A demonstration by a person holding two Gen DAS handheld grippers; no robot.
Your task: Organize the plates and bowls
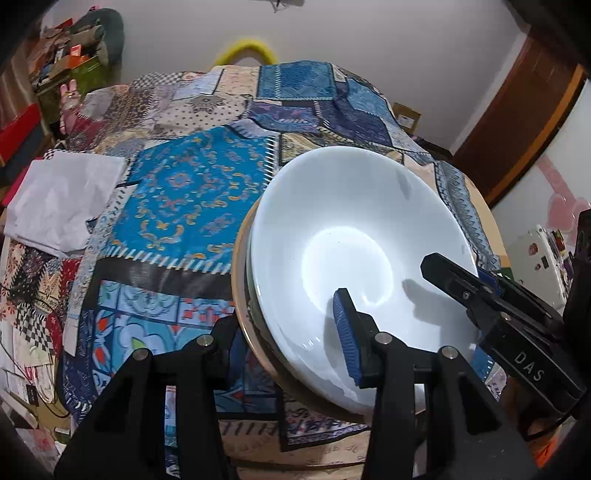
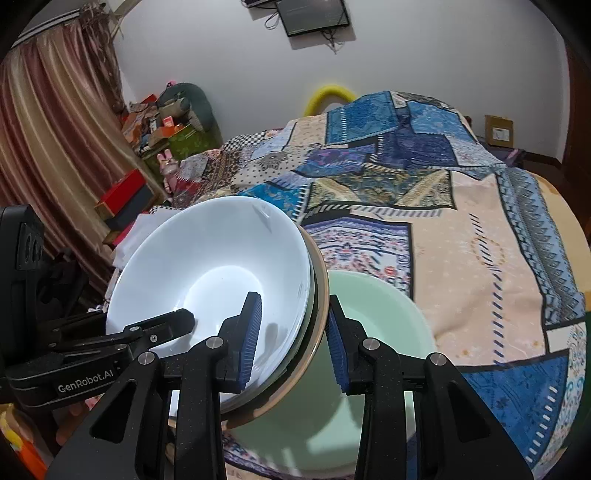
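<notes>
Bowls, white stack, hanging tilted above patchwork cloth, both jaws clamping opposite rims: left gripper, right gripper. Carrying step; next, probably lowering level into green bowl.

A lived-in home room: patchwork cloth, curtains, wall screen, cluttered boxes.

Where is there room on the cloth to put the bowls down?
The blue patterned patch, between the white paper and the white bowl, is bare. So is the beige patch beyond the green bowl. It's crowded near both claws.
</notes>
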